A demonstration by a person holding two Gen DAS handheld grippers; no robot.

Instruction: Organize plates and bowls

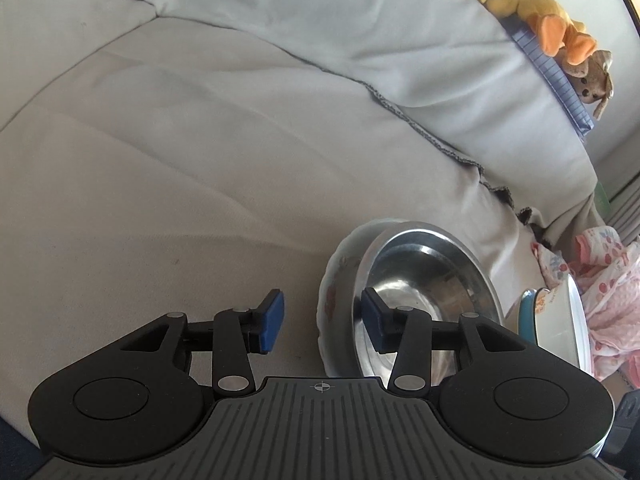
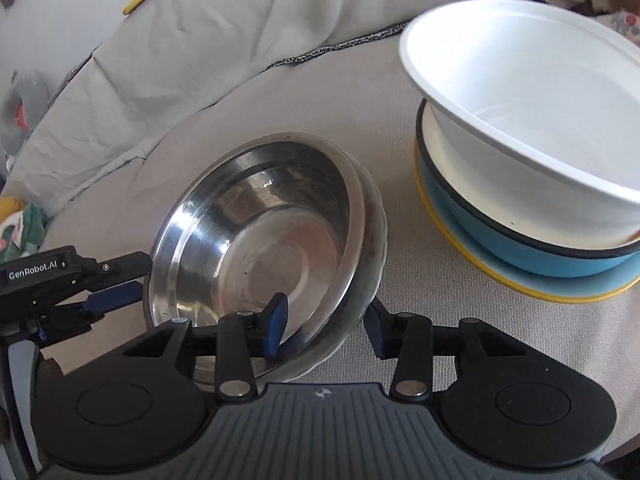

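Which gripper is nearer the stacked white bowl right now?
Right. The right gripper straddles the steel bowl's near rim, beside the white bowl. The left gripper sits at the steel bowl's far side.

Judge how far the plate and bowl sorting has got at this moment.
Done: white bowl nested in blue bowl on a yellow-rimmed plate. In hand: right gripper straddles the rims of the steel bowl and the dish under it. Left gripper open beside. Left: merging stacks.
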